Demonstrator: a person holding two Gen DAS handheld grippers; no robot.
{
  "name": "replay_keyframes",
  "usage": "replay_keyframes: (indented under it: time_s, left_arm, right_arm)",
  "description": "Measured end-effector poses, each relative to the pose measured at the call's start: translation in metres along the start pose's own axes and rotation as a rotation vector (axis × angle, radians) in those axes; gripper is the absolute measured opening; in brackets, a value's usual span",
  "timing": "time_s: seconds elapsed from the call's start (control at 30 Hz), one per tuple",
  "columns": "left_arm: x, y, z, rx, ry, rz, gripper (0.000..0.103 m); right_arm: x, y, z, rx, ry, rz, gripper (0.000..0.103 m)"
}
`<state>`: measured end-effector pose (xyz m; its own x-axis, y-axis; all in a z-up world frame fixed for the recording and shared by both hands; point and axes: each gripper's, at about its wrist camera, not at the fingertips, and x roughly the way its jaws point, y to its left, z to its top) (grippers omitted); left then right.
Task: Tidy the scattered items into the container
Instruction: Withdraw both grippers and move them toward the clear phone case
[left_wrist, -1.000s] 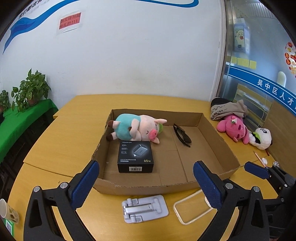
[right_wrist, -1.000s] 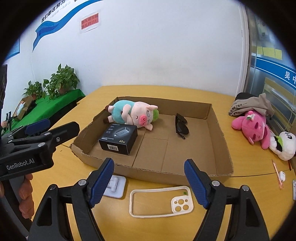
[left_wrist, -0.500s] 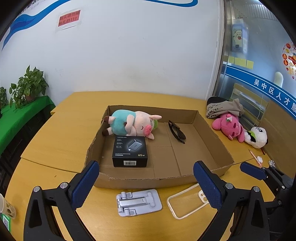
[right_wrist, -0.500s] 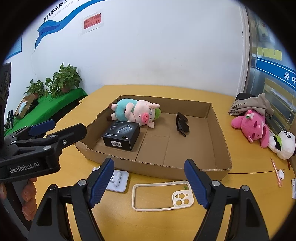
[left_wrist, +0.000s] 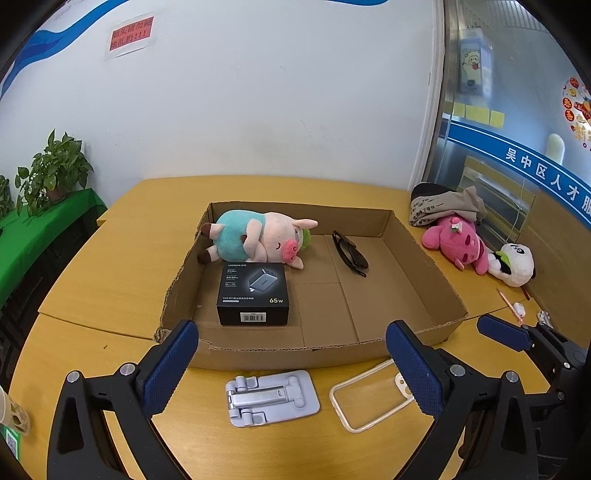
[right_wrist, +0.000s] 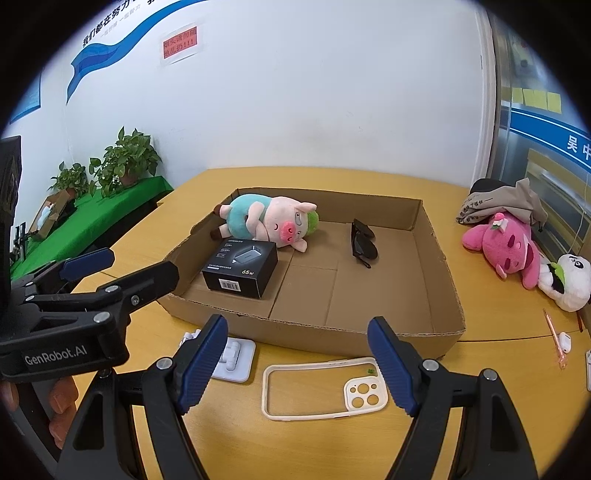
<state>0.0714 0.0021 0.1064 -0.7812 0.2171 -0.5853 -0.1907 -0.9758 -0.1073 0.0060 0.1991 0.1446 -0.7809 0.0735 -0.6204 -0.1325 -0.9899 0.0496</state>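
A shallow cardboard tray (left_wrist: 295, 350) (right_wrist: 314, 332) holds a pig plush (left_wrist: 258, 240) (right_wrist: 269, 221), a black charger box (left_wrist: 255, 295) (right_wrist: 240, 267) and sunglasses (left_wrist: 351, 253) (right_wrist: 364, 242). On the table in front of it lie a silver folding phone stand (left_wrist: 271, 397) (right_wrist: 236, 354) and a cream phone case (left_wrist: 373, 398) (right_wrist: 365, 395). My left gripper (left_wrist: 291, 369) (right_wrist: 125, 267) hovers open above the stand, holding nothing. My right gripper (right_wrist: 297, 363) (left_wrist: 517, 339) hangs open over the case, also holding nothing.
A pink plush (left_wrist: 458, 242) (right_wrist: 506, 247), a panda plush (left_wrist: 515, 264) (right_wrist: 569, 280) and a beige bag (left_wrist: 443, 206) lie right of the tray. A pen and an earbud (right_wrist: 563, 339) are near the right edge. Potted plants (right_wrist: 125, 162) stand on a green-covered table at left.
The left gripper has shifted a little, so the tray and stand sit slightly further left and higher in its view. The right gripper has held still. Both jaws stay equally wide.
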Motion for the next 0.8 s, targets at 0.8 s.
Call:
replay_keyframes:
  time_s: [0.8]
  left_arm:
    - [0.061, -0.003, -0.040, -0.092, 0.244, -0.084, 0.103]
  right_arm:
    - [0.056, -0.077, -0.054, 0.073, 0.181, -0.010, 0.078]
